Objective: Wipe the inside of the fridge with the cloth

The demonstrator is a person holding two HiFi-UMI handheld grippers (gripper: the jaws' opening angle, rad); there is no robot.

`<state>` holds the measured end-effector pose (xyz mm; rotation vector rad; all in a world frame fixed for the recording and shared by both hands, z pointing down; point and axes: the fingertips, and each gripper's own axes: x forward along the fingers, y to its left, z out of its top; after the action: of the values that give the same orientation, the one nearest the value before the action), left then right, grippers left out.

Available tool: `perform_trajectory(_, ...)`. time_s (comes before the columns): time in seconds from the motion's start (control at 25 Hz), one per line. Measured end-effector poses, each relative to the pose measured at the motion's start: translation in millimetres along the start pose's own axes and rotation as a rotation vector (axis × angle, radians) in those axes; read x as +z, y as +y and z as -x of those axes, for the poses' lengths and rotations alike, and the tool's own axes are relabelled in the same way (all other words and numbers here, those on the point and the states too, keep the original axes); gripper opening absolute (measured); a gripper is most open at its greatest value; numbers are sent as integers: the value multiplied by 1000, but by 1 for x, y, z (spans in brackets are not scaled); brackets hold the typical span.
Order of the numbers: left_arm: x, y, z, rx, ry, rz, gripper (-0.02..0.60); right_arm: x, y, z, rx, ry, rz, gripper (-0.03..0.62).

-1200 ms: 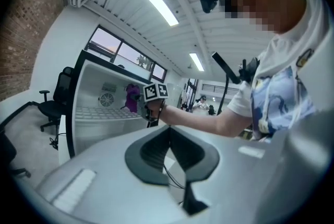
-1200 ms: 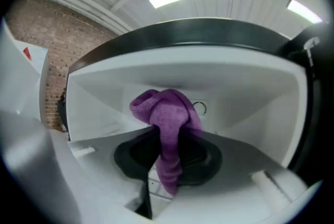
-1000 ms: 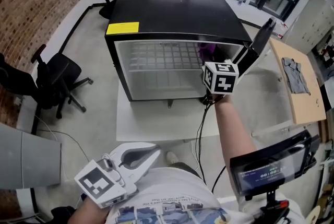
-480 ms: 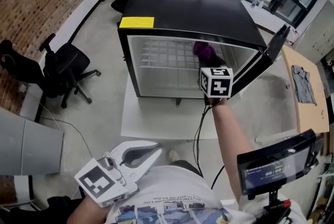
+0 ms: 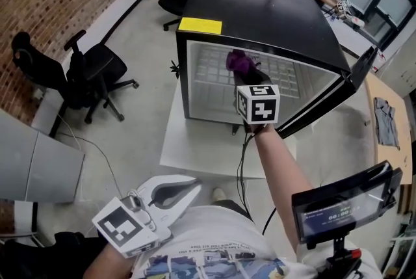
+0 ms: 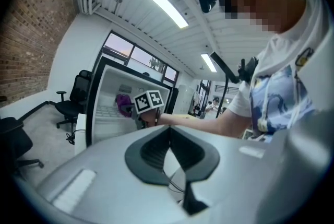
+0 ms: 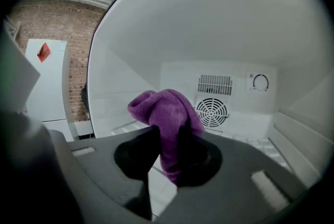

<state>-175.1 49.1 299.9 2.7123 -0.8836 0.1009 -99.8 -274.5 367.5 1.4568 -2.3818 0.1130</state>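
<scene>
Purple cloth (image 7: 166, 113) is clamped between the jaws of the right gripper (image 7: 168, 139), just inside the open fridge (image 5: 260, 11) near its top front edge, with the back-wall fan (image 7: 212, 112) ahead; the left gripper (image 6: 168, 131), jaws together on nothing, hangs by the person's shirt (image 5: 214, 252); the fridge stands on a white table (image 5: 188, 151).

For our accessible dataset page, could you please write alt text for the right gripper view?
The right gripper is shut on a bunched purple cloth, held inside the white fridge. Behind the cloth, the back wall shows a round fan grille, a slotted vent and a dial.
</scene>
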Motion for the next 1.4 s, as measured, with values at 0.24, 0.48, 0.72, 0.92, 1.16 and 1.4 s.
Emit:
perform_trajectory(0.24, -4, 10, 19, 50, -17, 4, 5, 10, 49, -20, 87, -13, -44, 80)
perform_trajectory(0.48, -6, 7, 30, 74, -17, 19, 5, 21, 83, -28, 162, -31, -105, 80)
perform_trajectory(0.72, -14, 7, 46, 93, -18, 14, 5, 22, 99, -24, 198, -49, -185, 80)
perform_trajectory(0.92, -14, 7, 42, 65, -7, 17, 5, 31, 98, -10, 244, -97, -232, 80)
perform_trajectory(1.16, -13, 0, 37, -13, 18, 10, 5, 39, 93, 37, 253, -154, -236, 80)
perform_trajectory(1.4, -9, -17, 18, -138, 6, 47, 5, 13, 74, 81, 197, -159, -191, 80)
